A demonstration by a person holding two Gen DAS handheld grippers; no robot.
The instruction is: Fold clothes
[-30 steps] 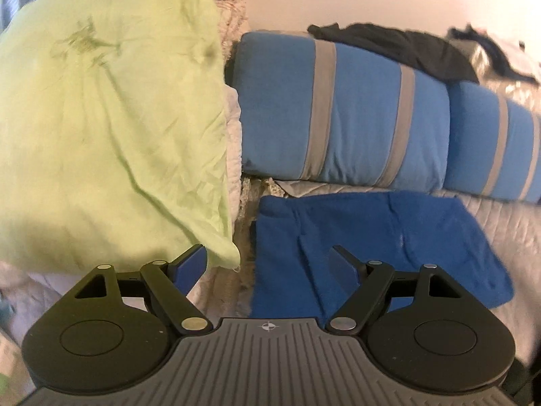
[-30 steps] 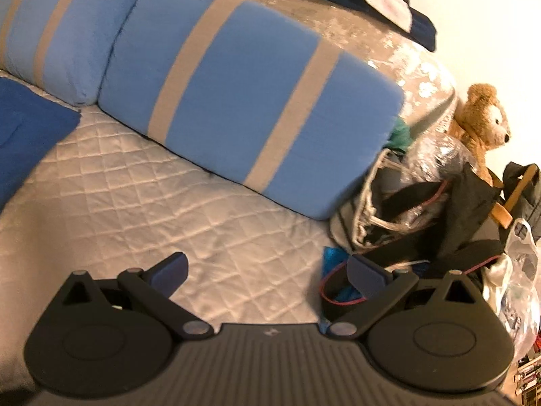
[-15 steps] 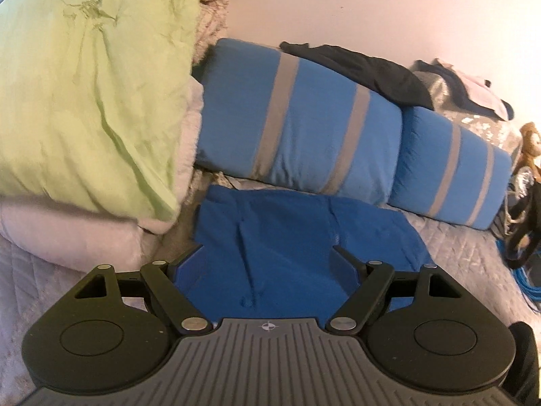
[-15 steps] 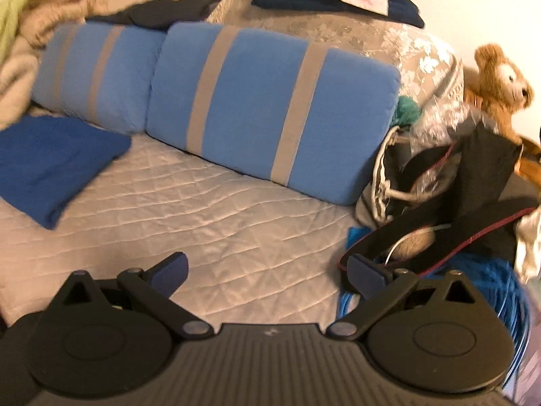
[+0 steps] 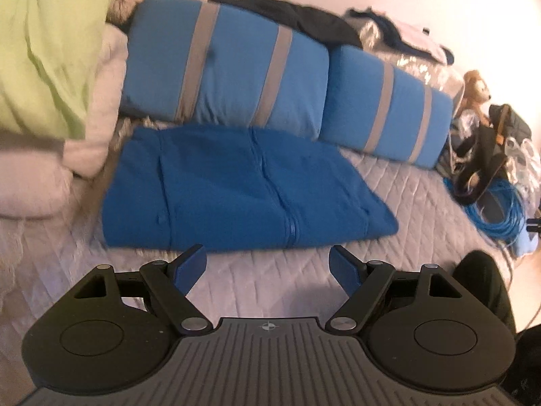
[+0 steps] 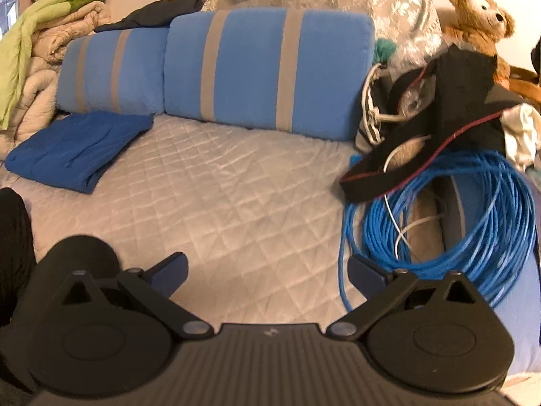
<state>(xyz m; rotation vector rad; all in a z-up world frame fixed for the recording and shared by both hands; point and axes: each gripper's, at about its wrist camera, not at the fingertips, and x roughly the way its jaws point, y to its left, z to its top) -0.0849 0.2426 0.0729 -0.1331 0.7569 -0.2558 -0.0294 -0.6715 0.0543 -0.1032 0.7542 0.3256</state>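
A folded dark blue garment (image 5: 236,186) lies flat on the quilted bed, its far edge against the blue striped cushions. In the right wrist view the same blue garment (image 6: 77,150) sits at the far left. My left gripper (image 5: 268,265) hangs open just short of the garment's near edge, with only quilt between its fingers. My right gripper (image 6: 267,275) is open too, over bare quilt well to the right of the garment, holding nothing.
Two blue cushions with grey stripes (image 5: 223,64) (image 6: 267,67) line the back. A green sheet and beige blankets (image 5: 44,67) pile up at left. A coil of blue cable (image 6: 439,220), black bags (image 6: 449,108) and a teddy bear (image 6: 480,17) crowd the right side.
Both grippers have drawn back from the cushions and sunk lower; the left view swung right, so the whole garment now shows. The right view swung left, bringing the cable coil and garment into view.
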